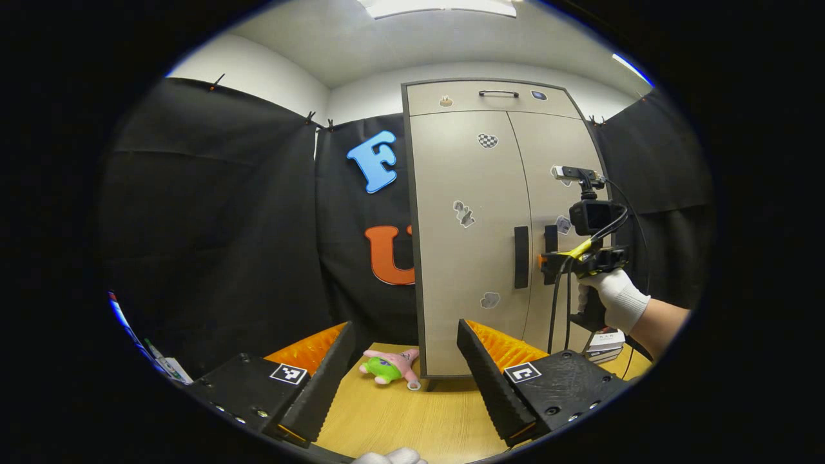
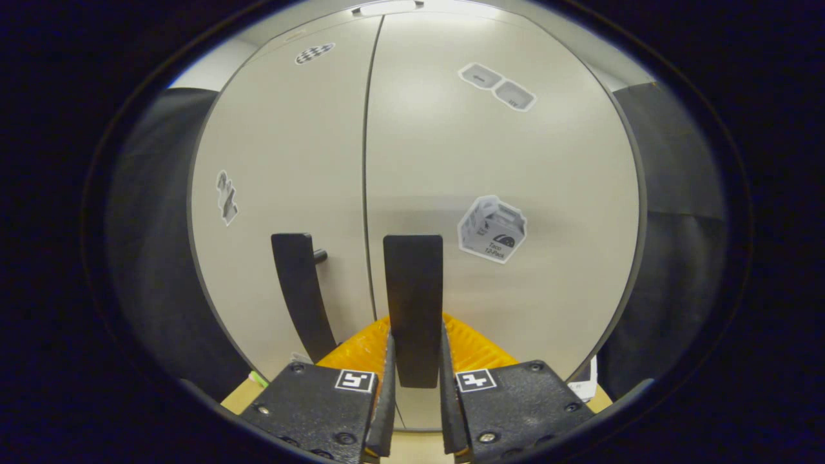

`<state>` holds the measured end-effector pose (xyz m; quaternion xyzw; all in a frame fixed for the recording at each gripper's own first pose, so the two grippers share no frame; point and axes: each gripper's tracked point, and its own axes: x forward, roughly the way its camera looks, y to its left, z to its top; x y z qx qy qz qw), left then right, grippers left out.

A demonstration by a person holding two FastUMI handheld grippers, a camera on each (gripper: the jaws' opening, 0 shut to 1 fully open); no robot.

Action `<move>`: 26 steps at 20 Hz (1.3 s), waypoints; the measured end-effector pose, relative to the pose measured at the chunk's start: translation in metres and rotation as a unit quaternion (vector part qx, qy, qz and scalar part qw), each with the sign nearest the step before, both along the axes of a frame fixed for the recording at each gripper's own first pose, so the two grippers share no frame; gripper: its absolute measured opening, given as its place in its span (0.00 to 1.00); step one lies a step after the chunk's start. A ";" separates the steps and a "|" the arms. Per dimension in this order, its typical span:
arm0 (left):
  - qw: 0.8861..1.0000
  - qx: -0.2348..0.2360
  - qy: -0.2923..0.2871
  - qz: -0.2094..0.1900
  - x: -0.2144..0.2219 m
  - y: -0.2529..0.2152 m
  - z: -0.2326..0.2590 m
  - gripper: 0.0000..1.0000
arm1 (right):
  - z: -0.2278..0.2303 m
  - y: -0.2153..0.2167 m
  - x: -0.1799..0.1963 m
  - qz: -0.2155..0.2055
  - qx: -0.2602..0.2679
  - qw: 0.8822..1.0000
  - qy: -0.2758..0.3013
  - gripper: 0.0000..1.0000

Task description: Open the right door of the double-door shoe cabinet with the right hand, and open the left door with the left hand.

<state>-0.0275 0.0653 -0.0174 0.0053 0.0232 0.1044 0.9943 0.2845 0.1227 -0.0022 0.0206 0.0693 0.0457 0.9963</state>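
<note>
So the tall beige double-door shoe cabinet [image 1: 477, 225] stands on the light wooden table [image 1: 399, 419], both doors shut, two vertical black handles side by side at the middle seam. Right gripper [image 2: 414, 361] is clenched on the right door's black bar handle [image 2: 413, 303], a finger pressing each side; the left door's handle [image 2: 298, 290] is just beside it, untouched. The left gripper view gives the wider picture: left gripper [image 1: 406, 380] hangs well back from the cabinet, fingers spread wide with nothing between them, and one small pink-and-green plush toy [image 1: 390, 367] lies at the cabinet's foot. You also get the white-gloved hand [image 1: 615, 299] holding the right gripper there.
</note>
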 end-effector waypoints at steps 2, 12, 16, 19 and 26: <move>1.000 -0.004 -0.006 -0.009 0.002 -0.005 0.001 0.95 | -0.001 0.000 -0.002 0.009 0.006 1.000 0.001 0.30; 0.999 -0.020 -0.015 -0.031 -0.022 -0.028 -0.002 0.95 | -0.004 -0.013 -0.046 0.039 -0.009 0.999 -0.003 0.23; 0.999 -0.028 -0.008 -0.038 -0.031 -0.034 -0.007 0.95 | -0.006 -0.024 -0.070 0.047 -0.009 0.999 -0.001 0.22; 0.998 -0.025 -0.005 -0.050 -0.034 -0.041 -0.009 0.95 | -0.007 -0.035 -0.089 0.046 -0.014 0.999 -0.002 0.22; 0.996 -0.032 -0.001 -0.083 -0.026 -0.058 -0.014 0.95 | -0.009 -0.066 -0.128 0.047 -0.012 0.999 0.002 0.20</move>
